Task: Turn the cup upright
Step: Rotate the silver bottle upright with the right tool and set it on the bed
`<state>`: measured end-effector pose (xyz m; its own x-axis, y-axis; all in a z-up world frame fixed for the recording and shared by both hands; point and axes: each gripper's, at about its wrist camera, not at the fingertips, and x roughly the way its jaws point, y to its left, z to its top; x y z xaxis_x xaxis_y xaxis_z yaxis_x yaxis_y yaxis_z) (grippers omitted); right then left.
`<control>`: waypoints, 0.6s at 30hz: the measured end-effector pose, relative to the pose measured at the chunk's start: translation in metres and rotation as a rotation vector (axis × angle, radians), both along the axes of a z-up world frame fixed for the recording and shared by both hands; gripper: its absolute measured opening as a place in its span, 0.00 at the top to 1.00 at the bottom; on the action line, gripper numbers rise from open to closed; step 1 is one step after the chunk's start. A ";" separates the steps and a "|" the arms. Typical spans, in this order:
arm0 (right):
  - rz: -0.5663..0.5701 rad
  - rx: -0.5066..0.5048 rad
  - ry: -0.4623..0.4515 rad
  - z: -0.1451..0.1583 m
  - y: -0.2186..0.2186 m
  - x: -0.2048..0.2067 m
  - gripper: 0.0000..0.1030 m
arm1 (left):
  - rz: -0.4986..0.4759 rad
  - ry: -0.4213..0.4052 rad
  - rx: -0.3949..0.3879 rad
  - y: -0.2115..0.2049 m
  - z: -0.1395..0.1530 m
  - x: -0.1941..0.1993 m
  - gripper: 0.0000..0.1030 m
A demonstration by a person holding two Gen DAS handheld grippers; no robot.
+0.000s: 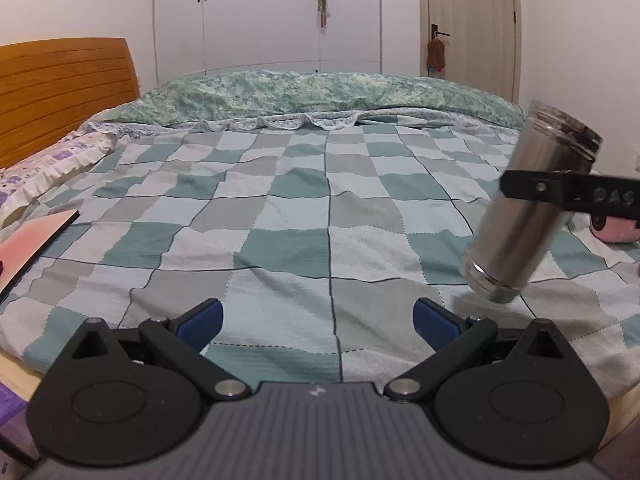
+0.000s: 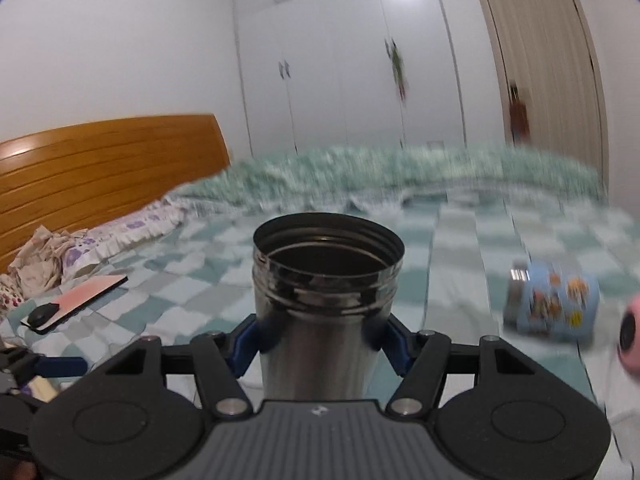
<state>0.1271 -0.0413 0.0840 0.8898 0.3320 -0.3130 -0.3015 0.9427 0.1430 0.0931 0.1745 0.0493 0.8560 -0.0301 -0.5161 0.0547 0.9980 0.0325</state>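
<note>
Two grippers: one in each of my hands, both above the bed.
Right gripper (image 2: 322,330): my fingers are closed against the sides of the steel cup (image 2: 325,300), one blue pad (image 2: 244,346) pressed on each flank below the threaded rim.
Cup position: held in the air above the checkered blanket (image 1: 280,208), clear of the fabric in the left wrist view.
Cup attitude: mouth uppermost, base lowermost; in the left wrist view the body (image 1: 528,208) leans, rim toward upper right, base toward lower left.
Cup interior: dark; I cannot tell its contents.
Left gripper (image 1: 319,320): my fingers are spread wide, with nothing between the blue pads; it hovers over the blanket, well apart from the cup.
Left of blanket: a pink-faced flat tablet (image 2: 82,296) lying near the floral pillow (image 1: 52,164).
Right of cup: a blue printed can (image 2: 554,304) on its side, blurred.
Background: wooden headboard (image 1: 64,88), white wardrobe doors (image 1: 264,16).
</note>
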 end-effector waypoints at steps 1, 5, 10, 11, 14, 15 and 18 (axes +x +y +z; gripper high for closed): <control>-0.001 -0.018 -0.017 -0.001 0.005 0.000 0.39 | 0.004 -0.001 -0.001 0.001 0.000 -0.001 0.00; 0.007 -0.070 -0.043 -0.012 0.022 0.001 0.39 | 0.015 0.003 0.005 0.003 -0.001 -0.003 0.00; 0.016 -0.116 -0.028 -0.039 0.034 0.004 0.39 | 0.029 0.005 -0.004 0.005 -0.002 -0.004 0.00; 0.018 -0.121 -0.049 -0.041 0.034 0.002 0.39 | 0.031 0.006 -0.007 0.005 -0.003 -0.005 0.00; 0.027 -0.146 -0.053 -0.042 0.039 0.001 0.39 | 0.033 0.009 -0.009 0.004 -0.004 -0.006 0.00; 0.029 -0.153 -0.053 -0.041 0.040 0.001 0.39 | 0.034 0.008 -0.009 0.003 -0.004 -0.007 0.00; 0.039 -0.180 -0.056 -0.041 0.043 0.001 0.38 | 0.038 0.006 -0.009 0.001 -0.003 -0.009 0.00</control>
<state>0.1278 0.0018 0.0432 0.8952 0.3095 -0.3208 -0.3407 0.9391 -0.0446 0.0842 0.1759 0.0465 0.8533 -0.0025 -0.5214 0.0171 0.9996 0.0232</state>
